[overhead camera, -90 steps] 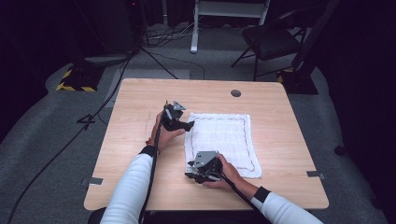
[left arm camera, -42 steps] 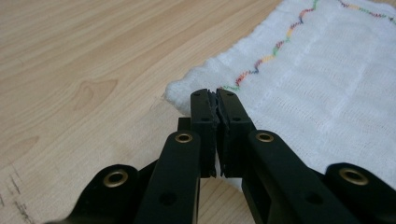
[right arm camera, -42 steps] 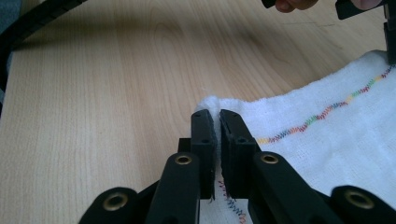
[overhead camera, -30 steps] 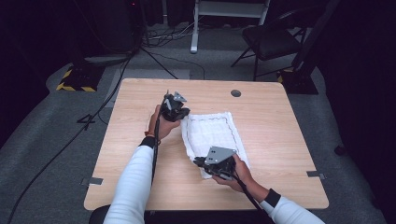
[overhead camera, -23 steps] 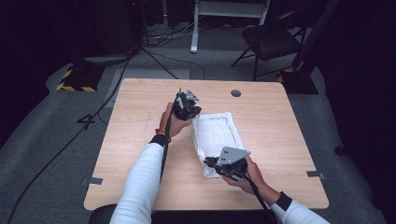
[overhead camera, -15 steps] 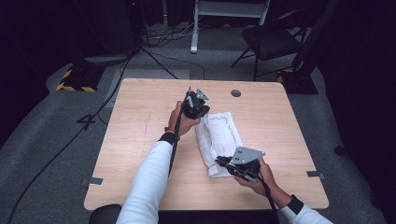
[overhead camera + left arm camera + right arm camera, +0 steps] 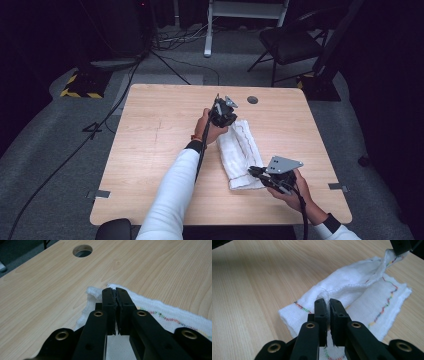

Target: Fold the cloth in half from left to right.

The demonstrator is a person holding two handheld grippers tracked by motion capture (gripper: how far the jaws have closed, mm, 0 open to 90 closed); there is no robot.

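Observation:
A white cloth (image 7: 240, 150) with coloured stitching lies folded into a narrow strip on the wooden table (image 7: 160, 125). My left gripper (image 7: 231, 122) is at the strip's far end, shut on the cloth's edge (image 7: 162, 315); in the left gripper view the fabric is pinched between the pads at the left gripper's (image 7: 115, 291) tips. At the near end my right gripper (image 7: 251, 171) is shut on a raised fold of the cloth (image 7: 352, 290), which bunches at the right gripper's (image 7: 326, 301) tips. The left gripper (image 7: 400, 246) appears at the top right of the right gripper view, lifting a corner.
A round cable hole (image 7: 252, 100) is in the table just beyond the left gripper, also seen as the hole (image 7: 82, 250) in the left gripper view. A dark chair (image 7: 290, 42) and floor cables (image 7: 165, 60) lie behind the table. Bare wood stretches to the left of the cloth.
Both grippers have carried the cloth's left edge to the right. The spread cloth has folded over itself into a narrow strip.

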